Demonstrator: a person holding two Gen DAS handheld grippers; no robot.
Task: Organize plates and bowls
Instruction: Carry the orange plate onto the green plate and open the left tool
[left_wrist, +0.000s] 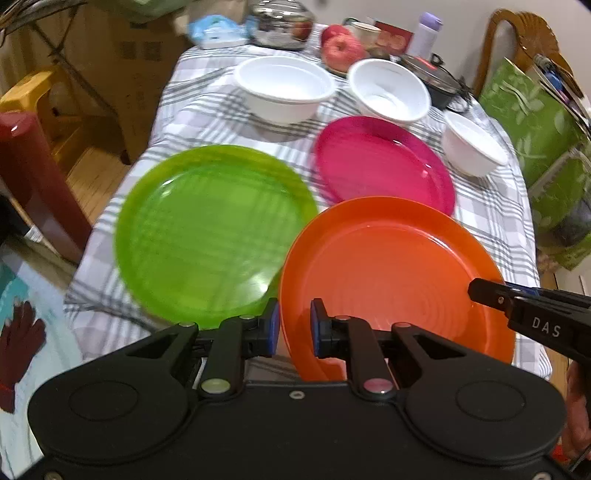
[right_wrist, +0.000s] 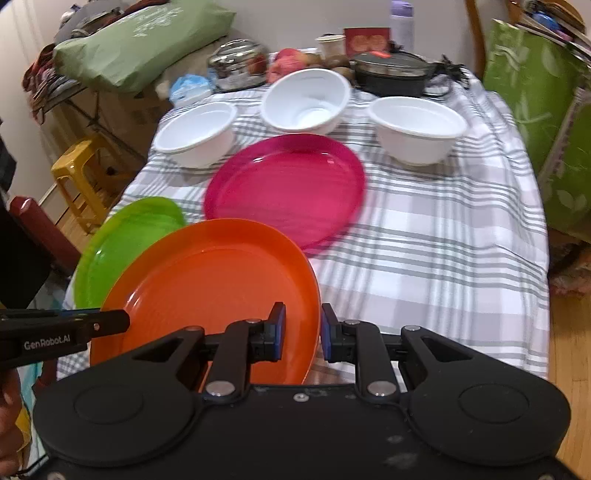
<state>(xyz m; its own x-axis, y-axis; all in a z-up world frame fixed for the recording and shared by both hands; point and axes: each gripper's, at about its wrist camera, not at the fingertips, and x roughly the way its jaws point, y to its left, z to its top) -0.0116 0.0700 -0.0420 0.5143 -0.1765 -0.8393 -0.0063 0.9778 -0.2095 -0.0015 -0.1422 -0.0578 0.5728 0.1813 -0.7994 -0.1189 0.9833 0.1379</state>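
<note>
An orange plate (left_wrist: 395, 273) is held off the checked tablecloth, tilted, with both grippers on its rim. My left gripper (left_wrist: 293, 326) is shut on its left rim. My right gripper (right_wrist: 302, 330) is shut on its right rim; the orange plate (right_wrist: 210, 291) fills the lower left of the right wrist view. A green plate (left_wrist: 214, 232) lies flat to the left, partly under the orange one. A pink plate (left_wrist: 380, 162) lies behind. Three white bowls (left_wrist: 284, 86) (left_wrist: 389, 90) (left_wrist: 474, 146) stand in a row at the back.
Behind the bowls are apples (left_wrist: 341, 48), a steel pot (left_wrist: 280, 24), a black pan (left_wrist: 436, 77), a cup and a purple bottle (left_wrist: 426, 33). A yellow stool (right_wrist: 79, 177) and a red cylinder (left_wrist: 33, 181) stand left of the table. Green bags (right_wrist: 539, 122) stand right.
</note>
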